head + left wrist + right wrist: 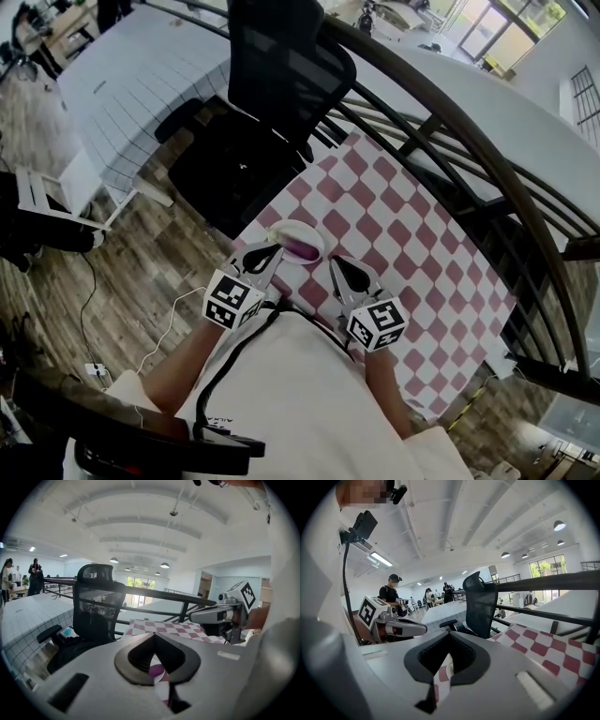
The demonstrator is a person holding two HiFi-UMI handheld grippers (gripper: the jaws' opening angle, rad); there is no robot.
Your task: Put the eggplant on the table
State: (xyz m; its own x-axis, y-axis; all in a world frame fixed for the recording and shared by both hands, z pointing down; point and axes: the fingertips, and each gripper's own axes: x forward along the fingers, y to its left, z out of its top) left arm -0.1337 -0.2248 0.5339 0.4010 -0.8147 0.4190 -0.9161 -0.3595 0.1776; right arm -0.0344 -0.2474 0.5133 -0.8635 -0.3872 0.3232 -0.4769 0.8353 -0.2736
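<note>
In the head view we see the eggplant [302, 246] lying in a white plate [286, 228] on the checkered surface [412, 234]. Our left gripper [270, 251] is just beside the plate and our right gripper [339, 267] is near it. In the left gripper view our fingers [140, 654] meet at the tips, empty, with the eggplant showing purple beyond them. In the right gripper view our fingers [465, 660] are likewise closed on nothing, with the plate ahead.

black mesh office chair [272, 84], dark curved railing [487, 159] beyond it, pink-and-white checkered cloth [422, 244], wood-plank floor [84, 291], white cable [159, 328], distant standing people [391, 590]
</note>
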